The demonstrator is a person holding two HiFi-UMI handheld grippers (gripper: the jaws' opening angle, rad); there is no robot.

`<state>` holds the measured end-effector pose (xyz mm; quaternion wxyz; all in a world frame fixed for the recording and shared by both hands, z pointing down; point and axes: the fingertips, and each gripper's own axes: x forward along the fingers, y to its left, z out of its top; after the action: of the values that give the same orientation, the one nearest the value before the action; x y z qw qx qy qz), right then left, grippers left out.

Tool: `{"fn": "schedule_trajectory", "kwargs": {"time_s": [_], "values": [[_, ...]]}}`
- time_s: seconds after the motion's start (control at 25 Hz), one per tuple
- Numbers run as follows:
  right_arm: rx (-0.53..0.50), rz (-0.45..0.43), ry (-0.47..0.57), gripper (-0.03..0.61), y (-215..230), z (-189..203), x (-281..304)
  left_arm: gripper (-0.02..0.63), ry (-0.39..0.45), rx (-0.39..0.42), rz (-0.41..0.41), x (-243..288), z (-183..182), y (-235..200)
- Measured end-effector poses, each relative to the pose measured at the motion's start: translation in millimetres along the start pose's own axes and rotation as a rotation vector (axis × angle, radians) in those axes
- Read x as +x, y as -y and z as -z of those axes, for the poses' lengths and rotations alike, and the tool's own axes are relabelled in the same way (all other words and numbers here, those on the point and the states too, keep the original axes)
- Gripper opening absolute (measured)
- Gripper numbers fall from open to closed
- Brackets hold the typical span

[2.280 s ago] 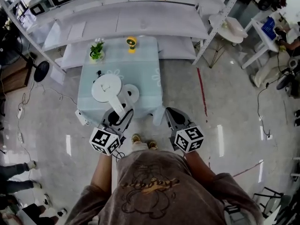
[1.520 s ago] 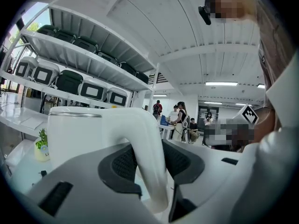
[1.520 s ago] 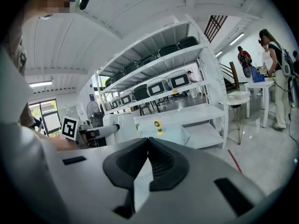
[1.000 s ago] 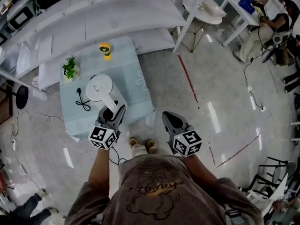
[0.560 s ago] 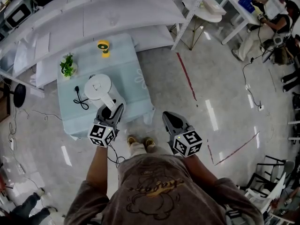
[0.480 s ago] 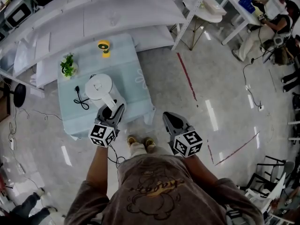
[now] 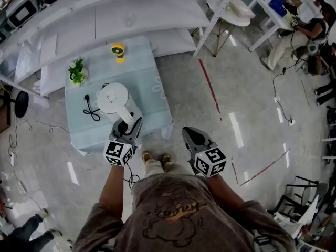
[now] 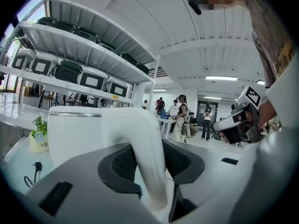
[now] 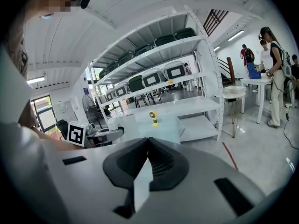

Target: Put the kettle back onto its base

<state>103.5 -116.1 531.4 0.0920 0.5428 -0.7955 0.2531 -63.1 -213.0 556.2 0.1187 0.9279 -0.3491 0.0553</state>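
Note:
A white electric kettle [image 7: 113, 97] stands upright on the pale blue table [image 7: 152, 88], near its front edge. Its base does not show; the kettle's body covers that spot. My left gripper [image 7: 130, 124] reaches in from the front and is shut on the kettle's curved white handle [image 8: 145, 146], which runs between the two dark pads. The kettle body [image 8: 77, 134] fills the left gripper view just ahead. My right gripper [image 7: 190, 134] hangs over the floor to the right of the table, shut and holding nothing, with its tips together in the right gripper view [image 9: 148, 143].
A black plug and cord [image 7: 88, 109] lie left of the kettle. A small potted plant [image 7: 77, 71] and a yellow object [image 7: 118, 50] stand at the table's back. White shelving [image 7: 131, 14] runs behind it. People stand at the far right [image 7: 310, 30].
Earlier the kettle hung beside its bare round base; now it stands where the base was and hides it. The left gripper sank slightly with it. The right gripper kept still.

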Motion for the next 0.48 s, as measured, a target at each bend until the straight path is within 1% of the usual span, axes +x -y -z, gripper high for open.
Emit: {"fn": "schedule_trajectory", "kwargs": {"time_s": [0.32,0.48], "values": [[0.002,-0.014,-0.021,-0.002,-6.5,8.9,5.1,0.161,0.023,-0.010,-0.039,3.4,8.8,4.4],[0.004,-0.010,-0.021,-0.002,-5.2,11.7,1.4,0.160,0.020,0.007,-0.046,5.0,15.6,11.6]]}}
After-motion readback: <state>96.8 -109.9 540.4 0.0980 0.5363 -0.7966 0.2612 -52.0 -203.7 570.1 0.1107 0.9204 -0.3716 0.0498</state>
